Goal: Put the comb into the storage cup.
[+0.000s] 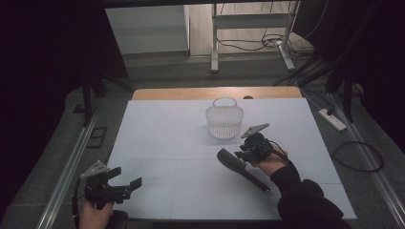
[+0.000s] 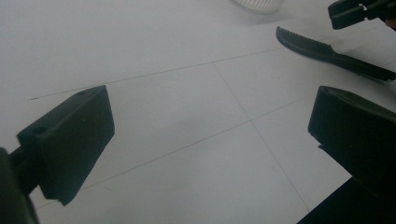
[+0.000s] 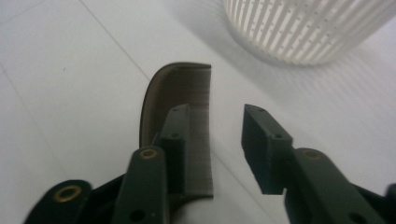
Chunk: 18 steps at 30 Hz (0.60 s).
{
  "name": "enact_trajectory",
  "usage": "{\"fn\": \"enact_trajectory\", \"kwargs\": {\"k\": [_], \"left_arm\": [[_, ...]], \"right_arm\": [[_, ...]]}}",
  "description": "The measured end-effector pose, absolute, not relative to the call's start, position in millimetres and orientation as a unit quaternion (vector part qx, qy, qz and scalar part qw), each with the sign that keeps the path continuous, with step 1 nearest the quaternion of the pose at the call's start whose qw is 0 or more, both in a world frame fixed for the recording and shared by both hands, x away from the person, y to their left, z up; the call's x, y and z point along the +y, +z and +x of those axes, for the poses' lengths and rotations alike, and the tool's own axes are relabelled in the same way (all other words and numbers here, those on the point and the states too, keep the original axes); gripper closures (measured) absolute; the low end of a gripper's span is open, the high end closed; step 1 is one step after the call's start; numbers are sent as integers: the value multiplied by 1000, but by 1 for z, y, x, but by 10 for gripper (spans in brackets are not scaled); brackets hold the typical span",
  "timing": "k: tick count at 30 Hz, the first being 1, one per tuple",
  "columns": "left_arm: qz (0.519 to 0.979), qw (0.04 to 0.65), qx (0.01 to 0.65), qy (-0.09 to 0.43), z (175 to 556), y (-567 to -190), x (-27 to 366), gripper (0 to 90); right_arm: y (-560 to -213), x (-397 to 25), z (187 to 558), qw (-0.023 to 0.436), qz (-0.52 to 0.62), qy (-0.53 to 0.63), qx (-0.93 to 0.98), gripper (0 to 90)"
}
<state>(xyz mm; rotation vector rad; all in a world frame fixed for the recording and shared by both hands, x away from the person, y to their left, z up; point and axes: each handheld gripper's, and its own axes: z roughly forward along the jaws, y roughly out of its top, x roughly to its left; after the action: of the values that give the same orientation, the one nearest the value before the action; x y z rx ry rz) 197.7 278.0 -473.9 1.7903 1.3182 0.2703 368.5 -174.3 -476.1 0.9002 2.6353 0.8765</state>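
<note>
A black comb [image 1: 239, 168] with a long handle lies flat on the white table [image 1: 167, 138], right of centre. My right gripper [image 1: 241, 151] hovers over its toothed end, open. In the right gripper view the comb [image 3: 180, 88] lies under the left jaw, its teeth reaching into the gap of my right gripper [image 3: 217, 114]; nothing is clamped. A white slatted basket [image 1: 224, 119] stands upright just beyond. My left gripper [image 1: 128, 176] is open near the front left corner, holding nothing. The left gripper view has the left gripper [image 2: 210, 121] wide apart, the comb [image 2: 327, 51] far off.
The basket [image 3: 303, 28] stands close ahead of the right jaws. A wooden strip [image 1: 191, 93] borders the table's far edge. Metal rails run along both sides, and a power strip [image 1: 333, 119] and cables lie on the floor to the right.
</note>
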Motion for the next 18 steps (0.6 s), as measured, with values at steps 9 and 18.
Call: {"fn": "enact_trajectory", "kwargs": {"k": [9, 18], "left_arm": [[720, 435, 530, 109, 197, -474, 278, 9], [721, 434, 529, 110, 197, -474, 278, 9]], "right_arm": [[-467, -191, 347, 120, 308, 300, 895, 451], [-461, -208, 330, 112, 320, 289, 895, 263]]}}
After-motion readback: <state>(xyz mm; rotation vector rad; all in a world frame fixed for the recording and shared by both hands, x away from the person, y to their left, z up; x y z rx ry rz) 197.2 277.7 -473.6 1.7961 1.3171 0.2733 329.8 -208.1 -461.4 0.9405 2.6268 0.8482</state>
